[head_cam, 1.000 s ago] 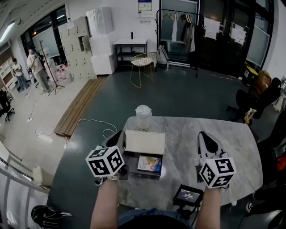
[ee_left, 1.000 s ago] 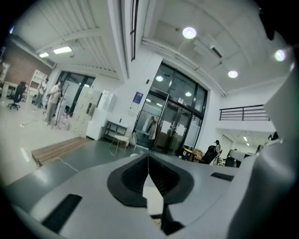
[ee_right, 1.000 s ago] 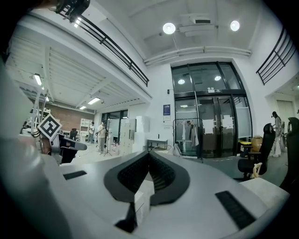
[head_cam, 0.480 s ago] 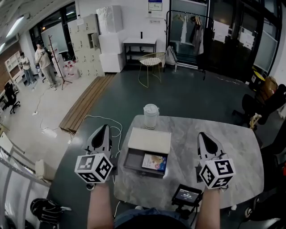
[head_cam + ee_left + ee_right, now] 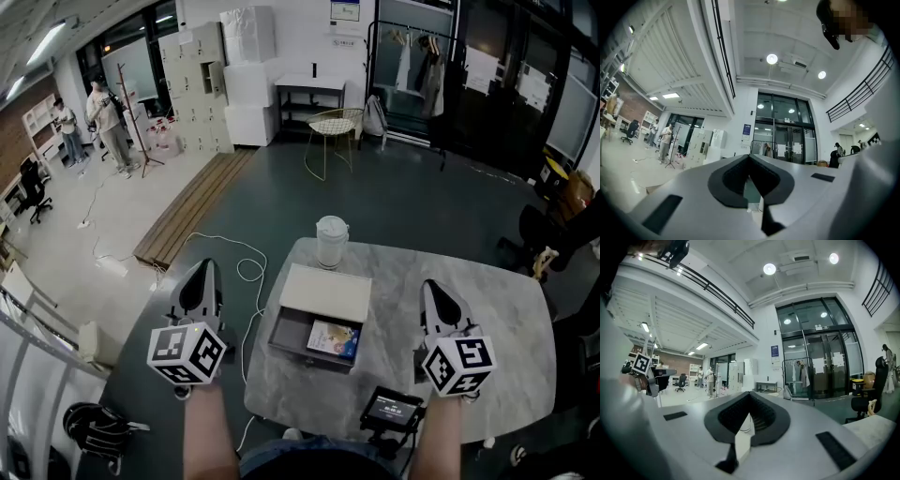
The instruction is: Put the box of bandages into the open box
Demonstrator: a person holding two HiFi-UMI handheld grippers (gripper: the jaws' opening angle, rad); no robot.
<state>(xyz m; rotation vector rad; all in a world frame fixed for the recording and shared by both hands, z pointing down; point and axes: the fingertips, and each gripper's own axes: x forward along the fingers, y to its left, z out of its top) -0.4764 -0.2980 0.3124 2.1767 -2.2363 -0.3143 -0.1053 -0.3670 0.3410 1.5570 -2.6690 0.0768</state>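
Left tool (image 5: 202,271), closed and empty, has swung left of the box of bandages (image 5: 335,339).

Marble table (image 5: 487,281), open box (image 5: 287,332), lidded cup (image 5: 331,242)

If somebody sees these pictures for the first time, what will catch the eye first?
First the black-and-white marker cubes on the two grippers, both shut and empty: the left gripper beyond the left edge of the marble table, the right gripper above it. Between them stands the open box with the colourful box of bandages lying inside, and a white lidded cup behind it.
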